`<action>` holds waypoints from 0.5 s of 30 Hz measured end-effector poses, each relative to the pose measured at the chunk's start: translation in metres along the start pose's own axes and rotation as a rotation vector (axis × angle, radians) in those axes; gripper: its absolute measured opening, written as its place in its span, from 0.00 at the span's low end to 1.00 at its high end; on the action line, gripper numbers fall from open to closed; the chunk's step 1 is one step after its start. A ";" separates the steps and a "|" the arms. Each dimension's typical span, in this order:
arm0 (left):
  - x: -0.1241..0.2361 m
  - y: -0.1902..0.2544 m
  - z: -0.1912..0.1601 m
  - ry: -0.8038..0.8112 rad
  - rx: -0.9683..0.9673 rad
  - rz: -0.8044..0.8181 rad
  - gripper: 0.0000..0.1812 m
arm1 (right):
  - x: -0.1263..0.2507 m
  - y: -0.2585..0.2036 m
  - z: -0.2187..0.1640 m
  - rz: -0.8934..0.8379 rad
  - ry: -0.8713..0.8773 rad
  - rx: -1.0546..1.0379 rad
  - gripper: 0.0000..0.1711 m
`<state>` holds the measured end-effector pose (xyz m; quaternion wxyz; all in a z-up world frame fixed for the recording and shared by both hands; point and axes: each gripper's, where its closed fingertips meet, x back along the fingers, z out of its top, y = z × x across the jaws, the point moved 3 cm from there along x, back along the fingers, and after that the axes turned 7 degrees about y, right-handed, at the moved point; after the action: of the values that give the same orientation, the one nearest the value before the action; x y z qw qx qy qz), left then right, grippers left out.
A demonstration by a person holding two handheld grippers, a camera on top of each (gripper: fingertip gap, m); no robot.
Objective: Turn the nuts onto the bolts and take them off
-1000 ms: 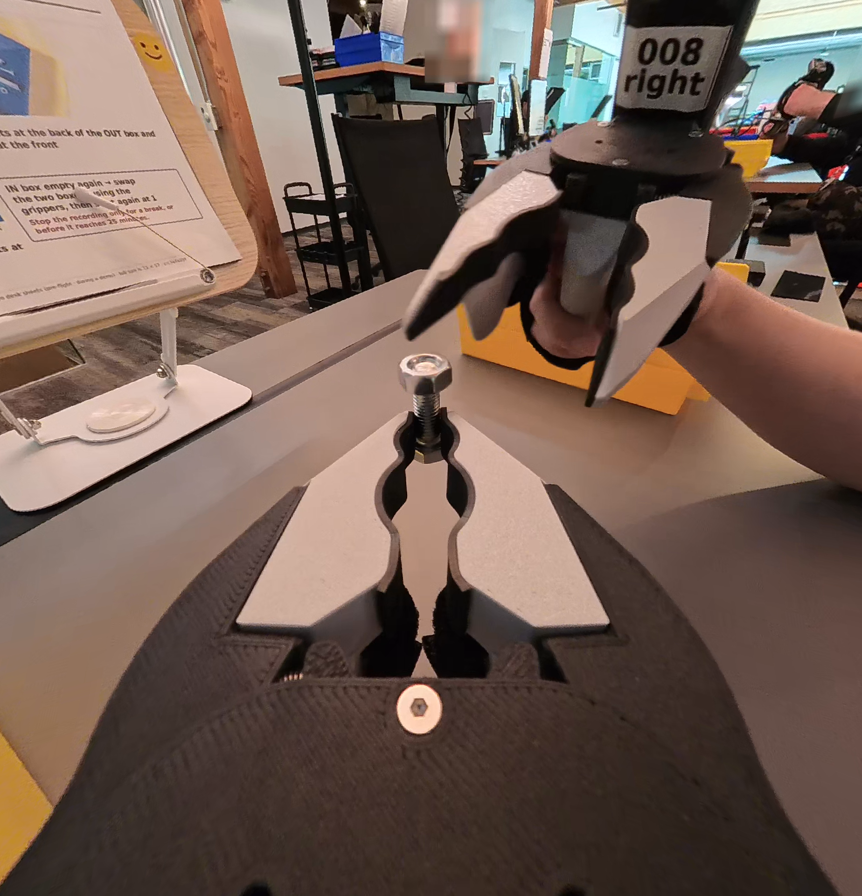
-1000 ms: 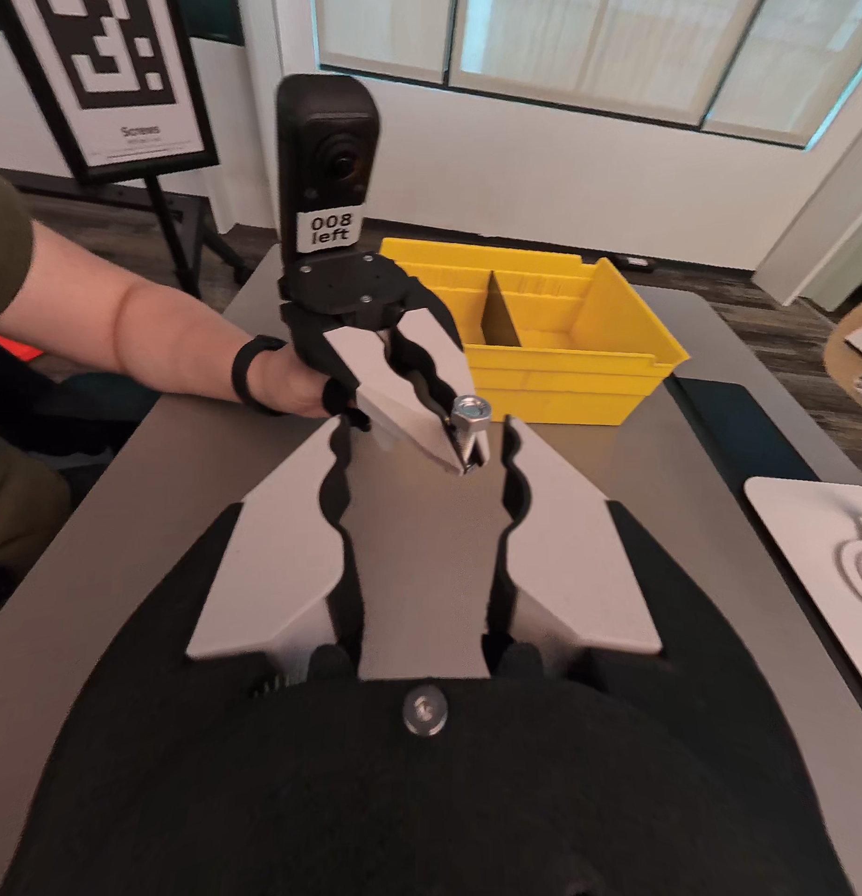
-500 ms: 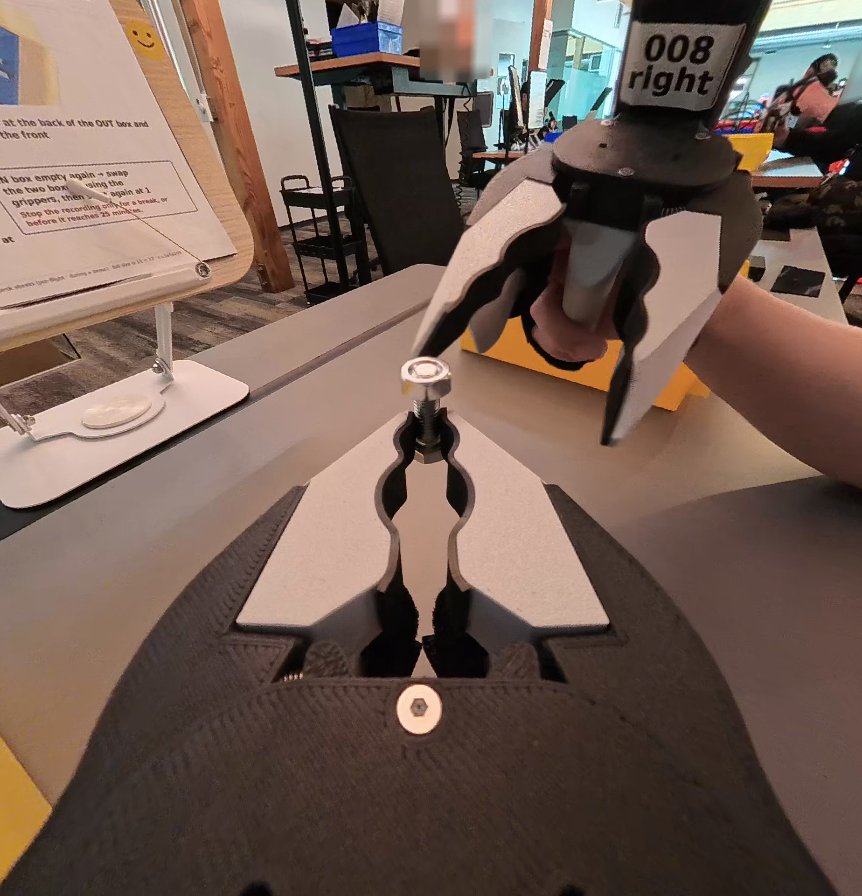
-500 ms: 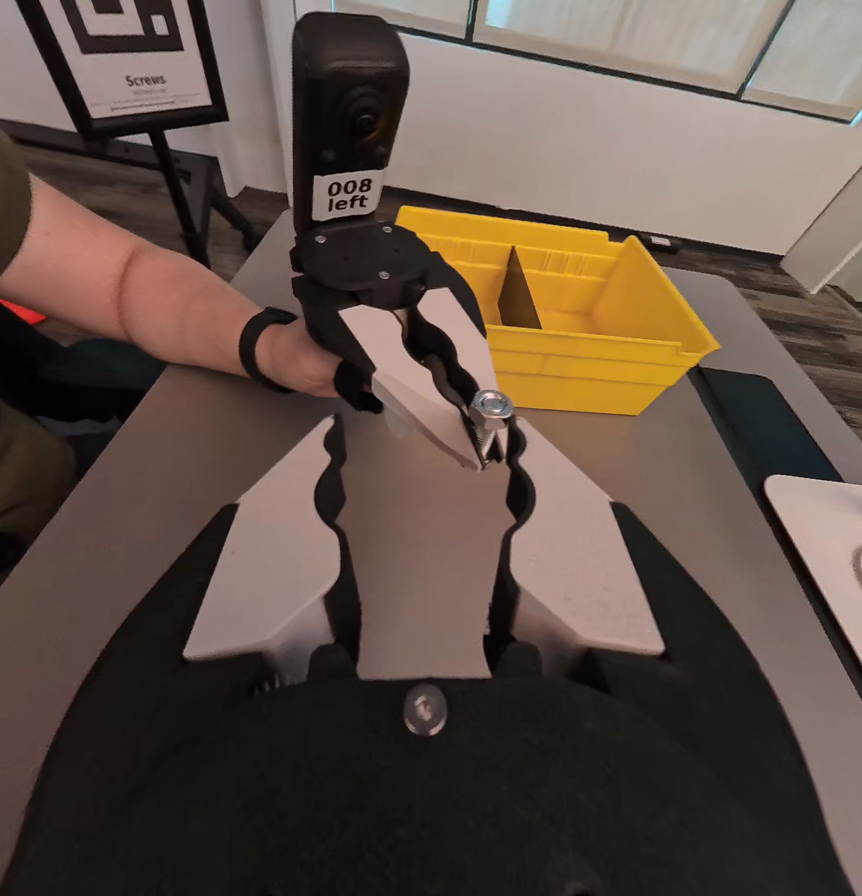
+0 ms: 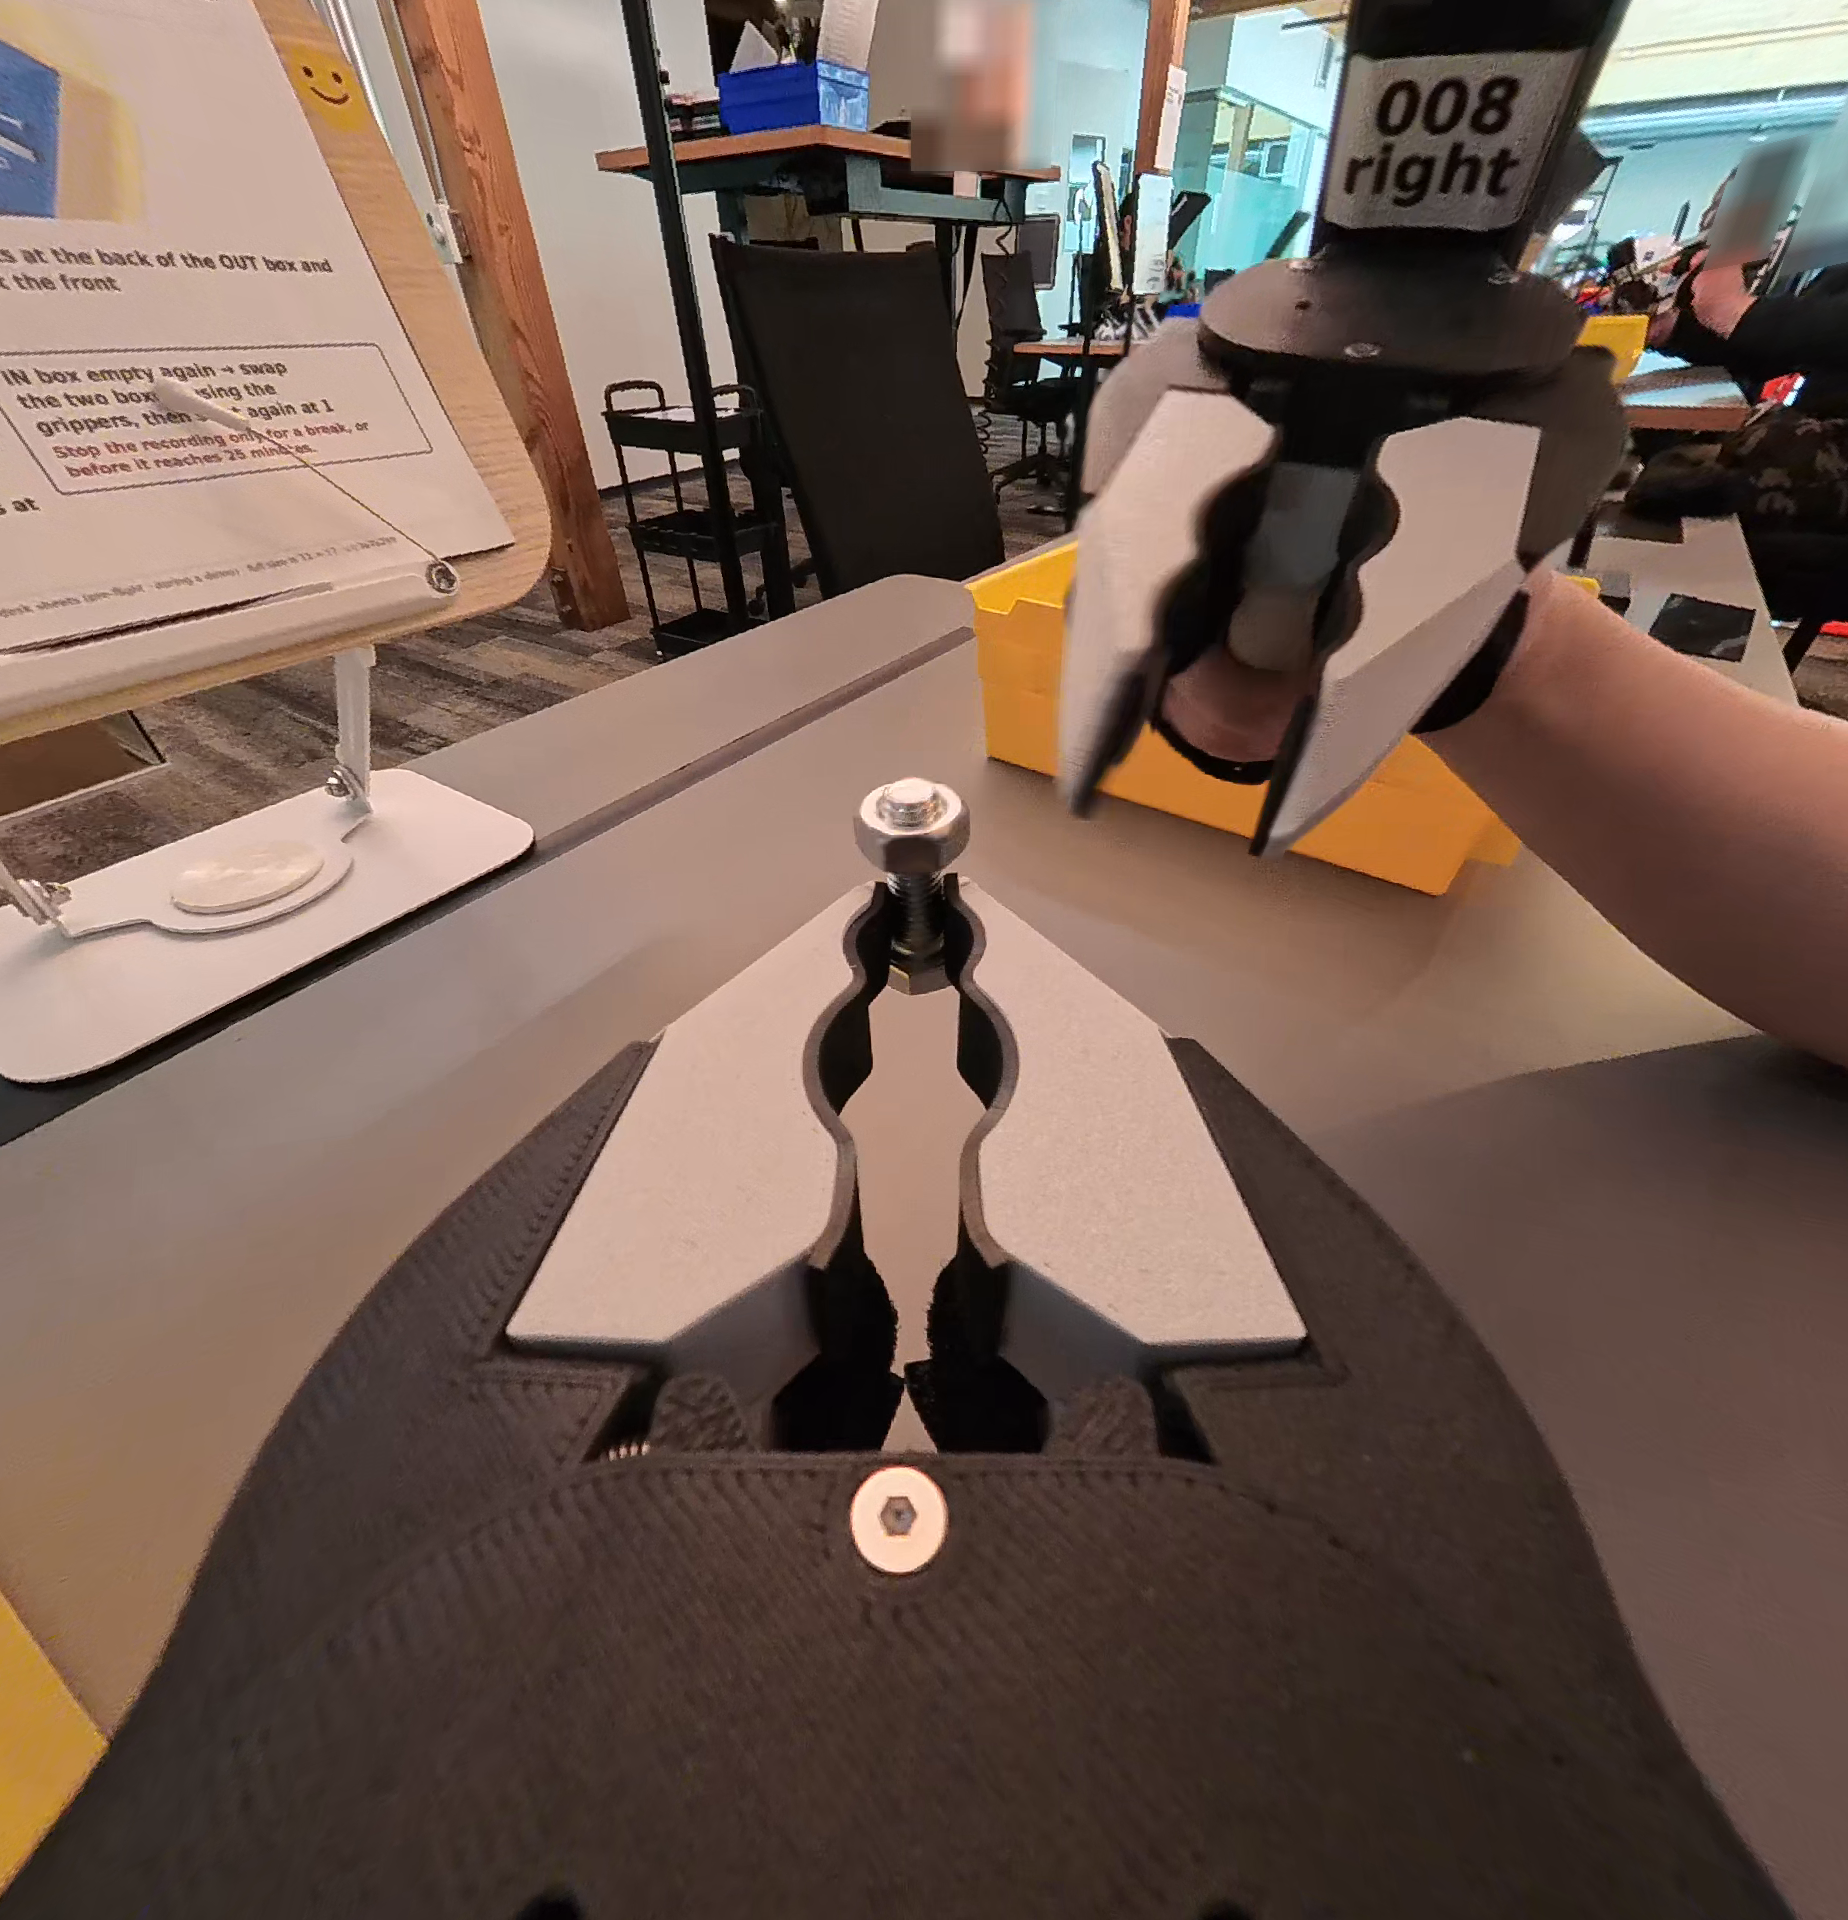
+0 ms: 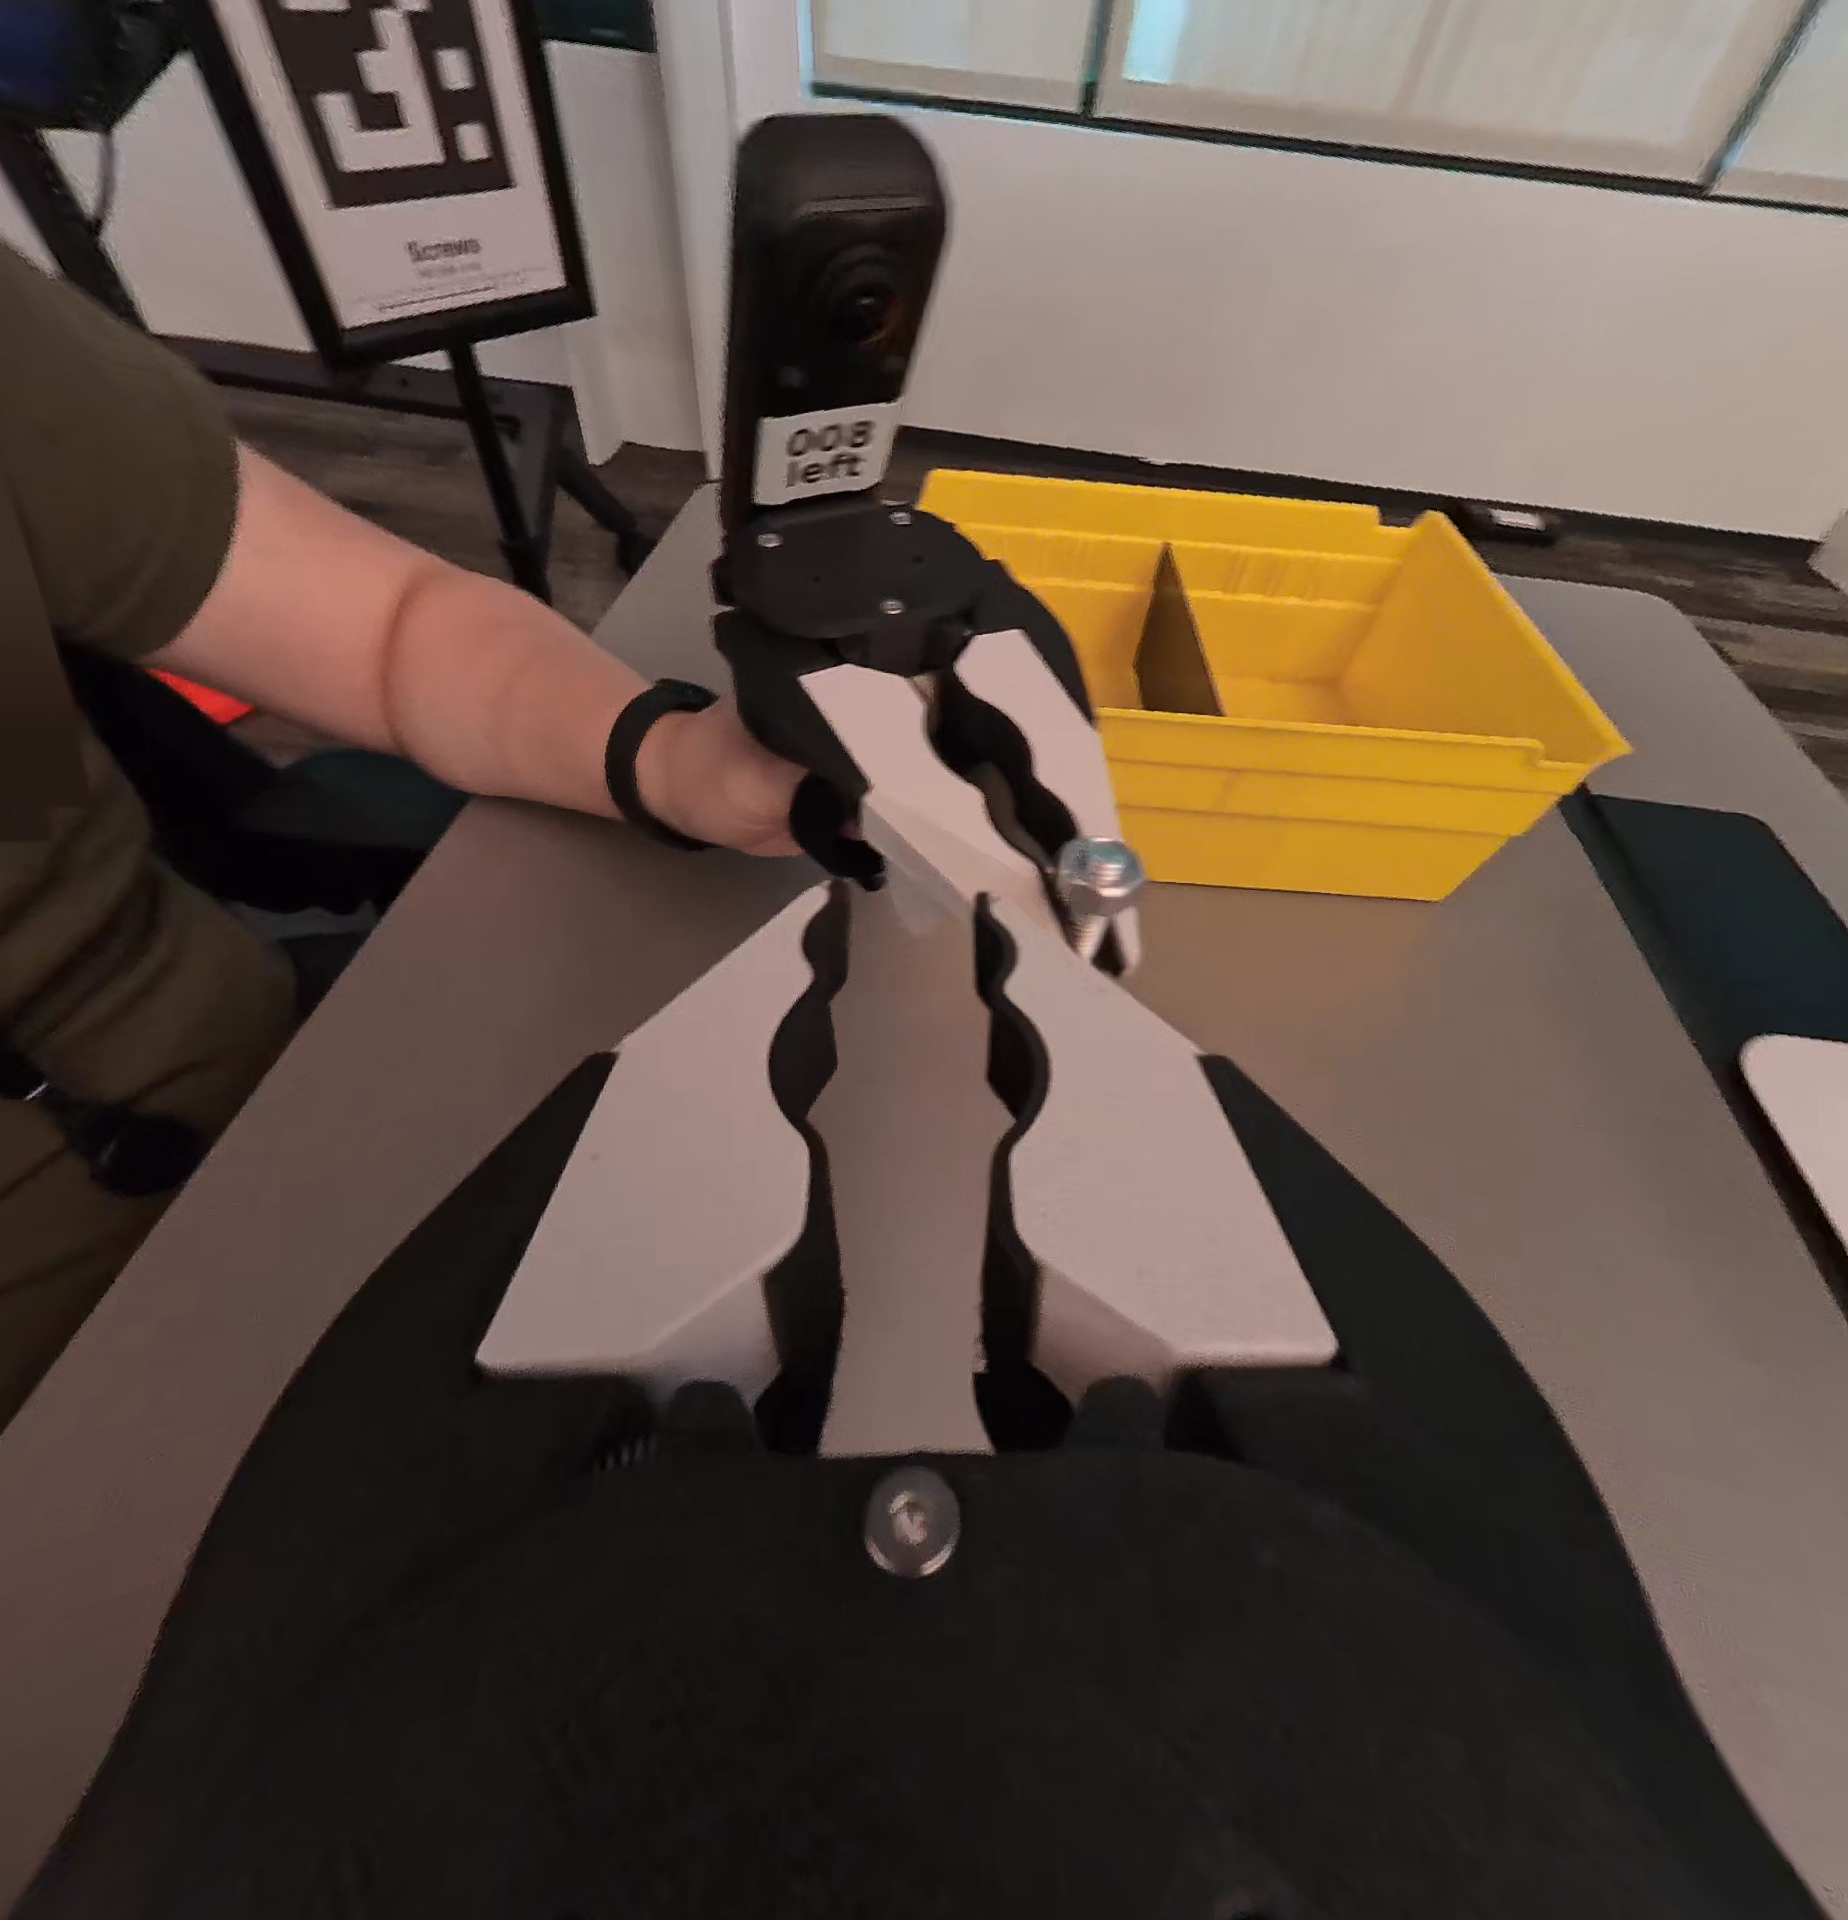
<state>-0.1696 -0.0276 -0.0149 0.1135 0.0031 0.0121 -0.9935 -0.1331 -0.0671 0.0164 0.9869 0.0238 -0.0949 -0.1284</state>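
Left wrist view is showing the left tongs (image 5: 912, 925) clamping a bolt (image 5: 912, 920) at their tips, at 12 o'clock from the camera. The bolt is standing upright, its threaded shaft pinched in the foremost notch between the two pale fingers (image 5: 712, 1143), and a silver nut (image 5: 909, 831) is sitting at the top of the shaft, above the fingertips. The bolt is hanging over the grey surface (image 5: 276, 1091), not touching it.

At 1 o'clock the right tongs (image 5: 1174, 826) are hanging in the air, pointing down, with a clear gap between their fingers and nothing inside. They are up and to the right of the nut, apart from it. A bare hand (image 5: 1226, 696) is gripping their handle. Behind them a yellow bin (image 5: 1024, 665) is resting on the surface. At 10 o'clock a white stand (image 5: 224, 935) is carrying a printed sheet (image 5: 193, 343) on a wooden board.

Right wrist view is showing the right tongs (image 6: 909, 904) at 12 o'clock, moderately spread and empty. Just beyond their right fingertip, the left tongs (image 6: 1096, 935) are holding the bolt (image 6: 1091, 920) with the nut (image 6: 1099, 871) on top. The picture is somewhat blurred here. A hand with a black wristband (image 6: 639, 769) is holding the left tongs. At 1 o'clock the yellow bin (image 6: 1315, 821), split by a dark divider (image 6: 1174, 644), is sitting on the surface (image 6: 1419, 1039). At 11 o'clock a framed sign (image 6: 390, 166) is standing on a black tripod.
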 end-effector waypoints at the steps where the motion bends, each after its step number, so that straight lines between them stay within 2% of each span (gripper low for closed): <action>1: 0.000 0.001 0.000 0.001 -0.001 -0.002 0.04 | 0.000 0.005 0.000 -0.033 0.001 -0.002 0.21; 3: -0.001 0.002 0.000 -0.003 -0.012 -0.003 0.04 | -0.004 0.012 -0.004 -0.086 -0.009 0.011 0.40; 4: -0.001 0.003 -0.001 -0.006 -0.015 -0.005 0.04 | -0.007 0.011 -0.006 -0.086 -0.018 0.015 0.43; 5: -0.001 0.003 -0.001 -0.008 -0.016 -0.005 0.04 | -0.010 0.008 -0.008 -0.063 -0.030 0.016 0.42; 7: -0.001 0.003 -0.002 -0.012 -0.013 -0.009 0.04 | -0.009 0.007 -0.010 -0.066 -0.053 0.031 0.38; 8: -0.001 0.003 -0.002 -0.011 -0.008 -0.010 0.04 | -0.005 0.007 -0.010 -0.063 -0.060 0.039 0.29; 9: -0.001 0.002 -0.002 -0.008 -0.007 -0.004 0.04 | -0.002 -0.001 -0.008 0.004 -0.052 0.036 0.11; 10: -0.001 0.001 -0.001 -0.007 -0.009 0.000 0.04 | 0.000 -0.001 -0.003 0.006 -0.017 0.019 0.11; 11: -0.001 0.001 -0.001 -0.007 -0.008 -0.002 0.04 | 0.002 0.004 0.000 -0.021 0.005 0.011 0.14; 13: -0.001 0.002 -0.001 -0.003 -0.006 -0.006 0.04 | 0.000 0.012 0.000 -0.087 0.013 0.008 0.35; 14: -0.001 0.003 -0.001 -0.004 -0.009 -0.007 0.04 | -0.003 0.014 -0.002 -0.104 0.001 0.014 0.41; 15: -0.001 0.003 -0.001 -0.006 -0.012 -0.007 0.04 | -0.005 0.013 -0.005 -0.098 -0.013 0.018 0.42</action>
<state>-0.1679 -0.0303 -0.0160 0.1099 -0.0006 0.0176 -0.9938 -0.1339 -0.0528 0.0119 0.9785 0.0363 -0.1010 -0.1761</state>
